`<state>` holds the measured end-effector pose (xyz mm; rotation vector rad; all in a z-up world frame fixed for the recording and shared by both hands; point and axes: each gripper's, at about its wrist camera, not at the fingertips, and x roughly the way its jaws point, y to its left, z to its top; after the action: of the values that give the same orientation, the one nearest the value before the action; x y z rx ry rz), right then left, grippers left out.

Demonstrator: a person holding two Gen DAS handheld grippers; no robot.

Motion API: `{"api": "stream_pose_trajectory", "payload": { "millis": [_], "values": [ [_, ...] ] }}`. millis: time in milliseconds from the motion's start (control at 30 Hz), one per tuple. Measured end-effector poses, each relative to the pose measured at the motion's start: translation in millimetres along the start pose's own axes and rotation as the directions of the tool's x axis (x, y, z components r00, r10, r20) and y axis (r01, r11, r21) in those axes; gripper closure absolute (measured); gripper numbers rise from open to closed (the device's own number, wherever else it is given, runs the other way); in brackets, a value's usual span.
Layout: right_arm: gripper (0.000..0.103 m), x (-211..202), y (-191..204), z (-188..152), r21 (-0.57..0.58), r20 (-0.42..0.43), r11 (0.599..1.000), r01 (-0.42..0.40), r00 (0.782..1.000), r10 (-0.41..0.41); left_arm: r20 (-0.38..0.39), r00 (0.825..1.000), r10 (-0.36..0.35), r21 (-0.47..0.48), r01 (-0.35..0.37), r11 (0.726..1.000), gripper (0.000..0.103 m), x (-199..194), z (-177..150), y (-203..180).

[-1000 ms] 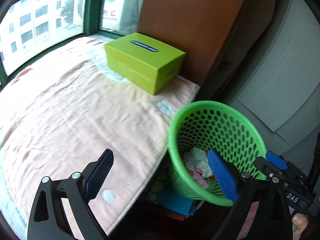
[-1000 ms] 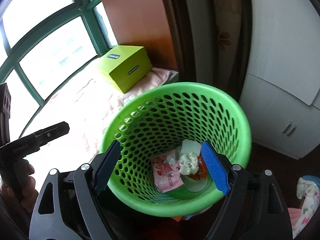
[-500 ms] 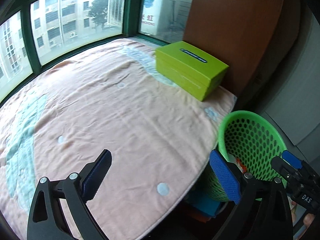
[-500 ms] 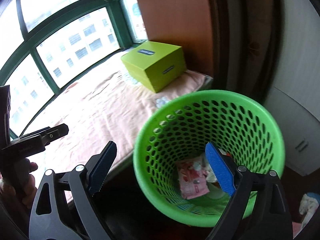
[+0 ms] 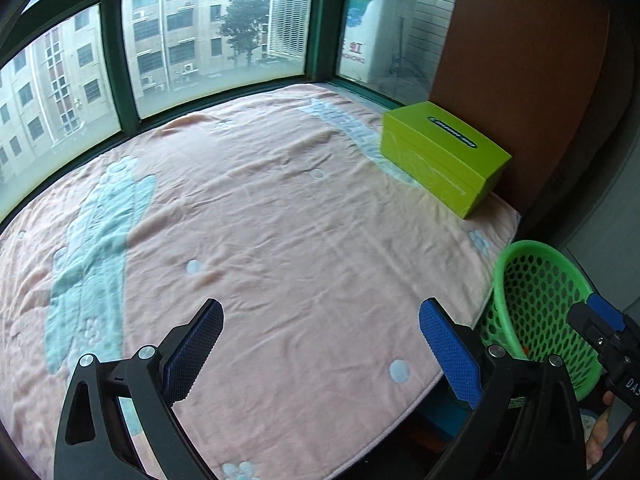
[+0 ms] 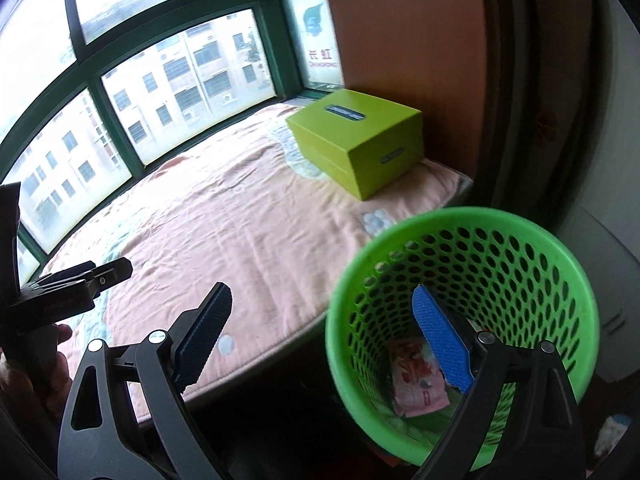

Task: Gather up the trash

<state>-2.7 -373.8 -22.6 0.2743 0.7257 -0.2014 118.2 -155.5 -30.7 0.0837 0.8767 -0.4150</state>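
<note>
A green perforated waste basket [image 6: 520, 240] stands on the floor beside the bed, with a pink-red wrapper [image 6: 416, 388] in its bottom. It also shows at the right of the left wrist view [image 5: 536, 304]. My left gripper [image 5: 320, 344] is open and empty above the pink blanket [image 5: 260, 220]. My right gripper [image 6: 320, 336] is open and empty, its right finger over the basket's mouth, its left finger over the bed edge.
A lime-green box [image 5: 444, 156] lies at the far right corner of the bed, also seen in the right wrist view [image 6: 360, 140]. Green-framed windows [image 5: 216, 32] curve behind the bed. A brown panel [image 6: 400, 40] and white cabinet [image 6: 616, 264] stand at right.
Both grippers have swung left and away from the basket toward the bed. The basket has shifted to the right in both views. Both stay open and empty.
</note>
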Motion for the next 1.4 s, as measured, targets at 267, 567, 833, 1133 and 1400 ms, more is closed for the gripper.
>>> {"api": "stream_pose_trajectory", "payload": {
  "millis": [267,567,833,1133,1400],
  "values": [
    [0.01,8.3,27.6,8.1,-0.052,0.008,0.998,-0.04,0.999,0.041,0.031,0.998,0.054,-0.048,-0.052,0.997,0.008,-13.3,-0.8,25.6],
    [0.01,15.9,47.7,11.9,-0.075,0.003,0.994,-0.074,0.997,0.075,0.049,0.991,0.123,-0.072,-0.119,0.99,0.007,-24.6,-4.4,46.2],
    [0.01,17.3,64.6,12.4,-0.106,0.013,0.991,-0.078,0.997,0.079,0.063,0.983,0.17,-0.112,-0.163,0.98,0.007,-35.4,-8.6,62.0],
    [0.01,16.4,79.1,9.8,-0.142,0.022,0.987,-0.077,0.996,0.081,0.085,0.97,0.227,-0.126,-0.215,0.968,0.007,-46.2,-13.1,70.8],
    [0.009,12.0,83.7,10.2,-0.151,0.038,0.985,-0.083,0.995,0.089,0.106,0.958,0.266,-0.125,-0.253,0.96,0.007,-54.6,-15.6,69.2]
  ]
}}
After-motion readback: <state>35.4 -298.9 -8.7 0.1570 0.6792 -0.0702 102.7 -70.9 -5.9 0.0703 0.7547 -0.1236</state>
